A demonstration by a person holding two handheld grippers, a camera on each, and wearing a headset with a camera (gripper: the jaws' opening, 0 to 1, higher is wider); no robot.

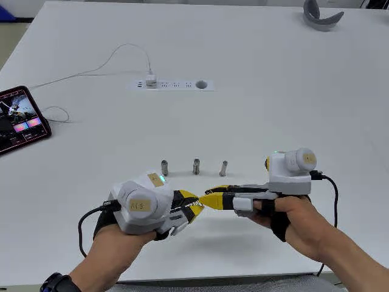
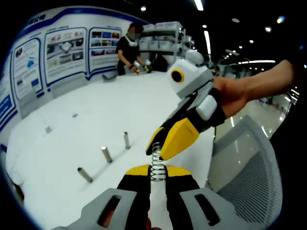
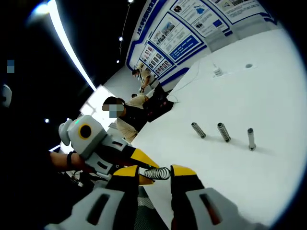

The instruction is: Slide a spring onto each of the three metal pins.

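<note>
Three short metal pins stand in a row on the white table. The left pin [image 1: 164, 167] and the middle pin [image 1: 196, 166] each carry a spring. The right pin [image 1: 223, 168] is bare. Near the table's front edge the two grippers meet tip to tip. A small spring [image 2: 157, 165] sits between the yellow tips of my left gripper [image 2: 157, 171], which is shut on its lower end. My right gripper [image 3: 155, 173] closes on the same spring [image 3: 157, 173], and its yellow tips [image 2: 176, 136] cover the spring's far end.
A white power strip [image 1: 171, 84] with a plugged charger and cable lies behind the pins. A tablet [image 1: 18, 119] sits at the left edge and a grey headset band [image 1: 321, 16] at the far right. People work at another table [image 2: 134, 45] beyond.
</note>
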